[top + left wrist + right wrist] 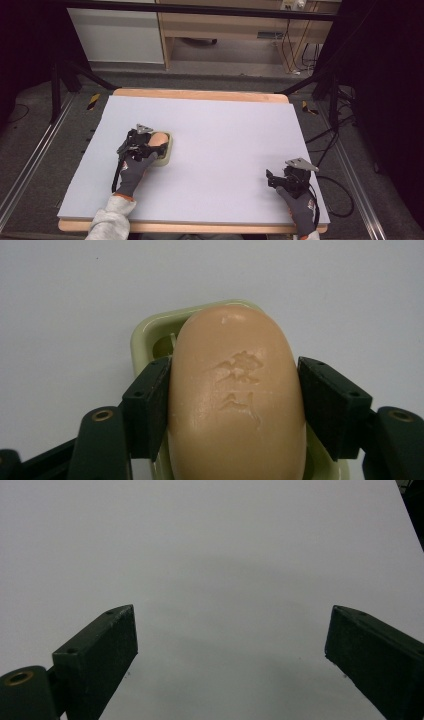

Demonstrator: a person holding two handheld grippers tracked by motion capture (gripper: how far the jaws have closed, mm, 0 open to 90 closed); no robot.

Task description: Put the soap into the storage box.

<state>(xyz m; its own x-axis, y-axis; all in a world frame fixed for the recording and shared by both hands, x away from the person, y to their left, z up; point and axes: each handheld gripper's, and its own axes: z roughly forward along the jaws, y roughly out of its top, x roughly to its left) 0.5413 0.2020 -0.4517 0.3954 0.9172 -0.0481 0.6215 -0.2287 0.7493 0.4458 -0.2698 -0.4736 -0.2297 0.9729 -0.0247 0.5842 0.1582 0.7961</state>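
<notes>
A peach-coloured bar of soap (235, 400) with stamped characters lies in a pale green soap dish (150, 330). My left gripper (235, 385) is shut on the soap, one black jaw pressed against each long side. From above, the soap (159, 139) and dish (167, 156) sit left of the table's middle, with the left gripper (150, 145) over them in a gloved hand. My right gripper (271, 180) rests low at the table's near right. In its own view the right gripper (230, 640) stands open over bare surface, nothing between its jaws.
The table (225, 130) is covered by a pale lilac-grey mat with a wooden rim showing at the far and near edges. Cables (335, 195) trail off the right side. Black frame legs and shelving stand beyond the far edge.
</notes>
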